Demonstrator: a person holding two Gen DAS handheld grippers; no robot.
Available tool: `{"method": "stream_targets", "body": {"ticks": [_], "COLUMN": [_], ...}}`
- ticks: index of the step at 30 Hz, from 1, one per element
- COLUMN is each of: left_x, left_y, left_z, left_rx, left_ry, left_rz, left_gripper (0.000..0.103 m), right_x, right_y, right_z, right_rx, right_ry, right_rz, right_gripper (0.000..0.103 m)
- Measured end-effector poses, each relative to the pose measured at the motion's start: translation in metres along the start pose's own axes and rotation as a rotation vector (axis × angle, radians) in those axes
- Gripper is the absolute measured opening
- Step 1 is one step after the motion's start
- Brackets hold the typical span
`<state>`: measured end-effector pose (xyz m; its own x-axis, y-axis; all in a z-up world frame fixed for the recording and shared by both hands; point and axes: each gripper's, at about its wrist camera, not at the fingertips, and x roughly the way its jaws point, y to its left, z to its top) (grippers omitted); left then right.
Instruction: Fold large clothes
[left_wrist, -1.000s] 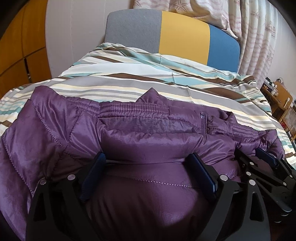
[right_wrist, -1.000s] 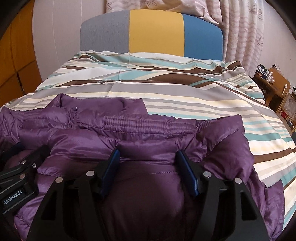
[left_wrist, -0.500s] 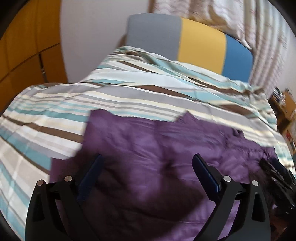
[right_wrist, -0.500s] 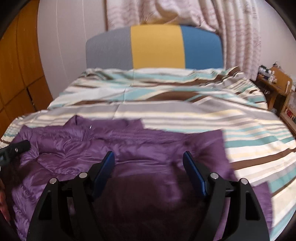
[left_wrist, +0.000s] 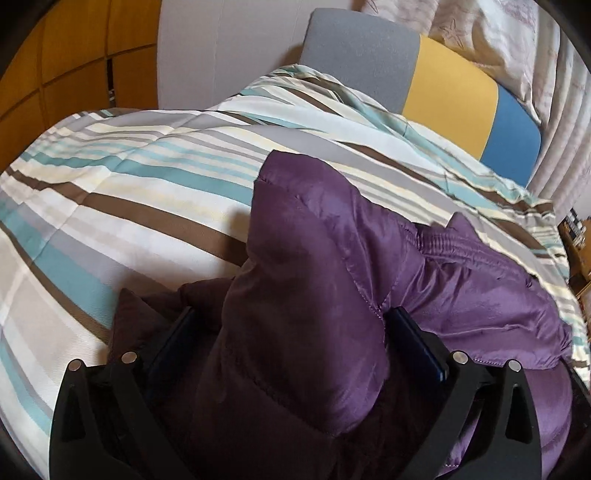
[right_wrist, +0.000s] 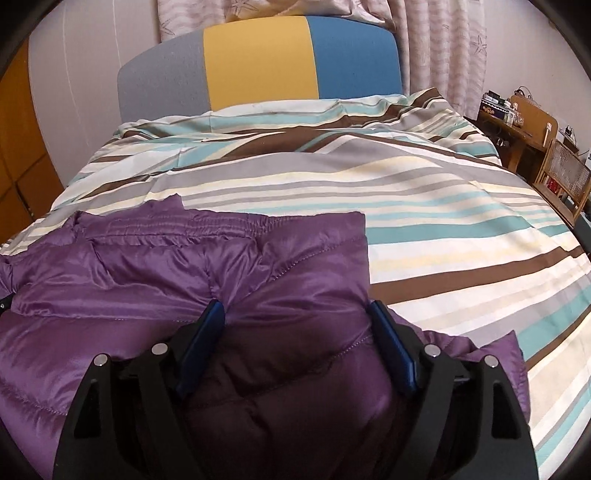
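A shiny purple quilted puffer jacket (right_wrist: 155, 280) lies on a bed covered by a quilt striped in teal, brown, grey and cream (right_wrist: 424, 206), bunched toward the near edge, with its elastic-gathered band (right_wrist: 192, 225) facing the grey, yellow and blue headboard (right_wrist: 258, 59).

The left hand-held gripper (left_wrist: 291, 339) has its jaws opening, and a puffed fold of the jacket (left_wrist: 314, 258) stands up between them; the padding fills the gap, so whether the pads still press on it I cannot tell. The right hand-held gripper (right_wrist: 295, 339) is opening too, with quilted fabric lying between and under its blue fingers (right_wrist: 395, 350).

The jacket looks light, soft and springy, and its glossy shell is probably slippery, so folds may puff back open. The stitched seams, the corners and the gathered band seem the surest places to pinch.

No readable writing shows on the jacket or grippers.
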<state>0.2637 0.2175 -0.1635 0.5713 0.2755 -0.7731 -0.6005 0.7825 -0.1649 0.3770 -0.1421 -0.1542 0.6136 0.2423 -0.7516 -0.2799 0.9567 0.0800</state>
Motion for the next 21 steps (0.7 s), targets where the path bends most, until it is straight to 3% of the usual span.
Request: {"method": "stream_targets", "body": {"ticks": [7, 11, 15, 18, 21], "left_x": [-0.003, -0.034, -0.078, -0.09, -0.099], "left_y": [0.0, 0.005, 0.025, 0.048, 0.072], "left_z": [0.003, -0.008, -0.039, -0.055, -0.07], "left_rx": [-0.01, -0.007, -0.022, -0.062, -0.193], "left_ry": [0.006, -0.013, -0.088, -0.06, -0.042], "left_rz": [-0.009, 0.026, 0.031, 0.073, -0.006], "left_gripper": [0.1, 0.1, 0.1, 0.1, 0.1], "right_x": [0.002, 0.003, 0.002, -0.01, -0.031], "right_y": [0.0, 0.001, 0.002, 0.007, 0.017], "right_z": [-0.001, 0.0, 0.0, -0.001, -0.005], "right_rx": [0.003, 0.001, 0.001, -0.016, -0.056], "right_ry": [0.002, -0.001, -0.005, -0.07, -0.168], "right_rz": [-0.001, -0.005, -0.006, -0.051, -0.083], "right_gripper": [0.081, 0.082, 0.082, 0.083, 0.087]}}
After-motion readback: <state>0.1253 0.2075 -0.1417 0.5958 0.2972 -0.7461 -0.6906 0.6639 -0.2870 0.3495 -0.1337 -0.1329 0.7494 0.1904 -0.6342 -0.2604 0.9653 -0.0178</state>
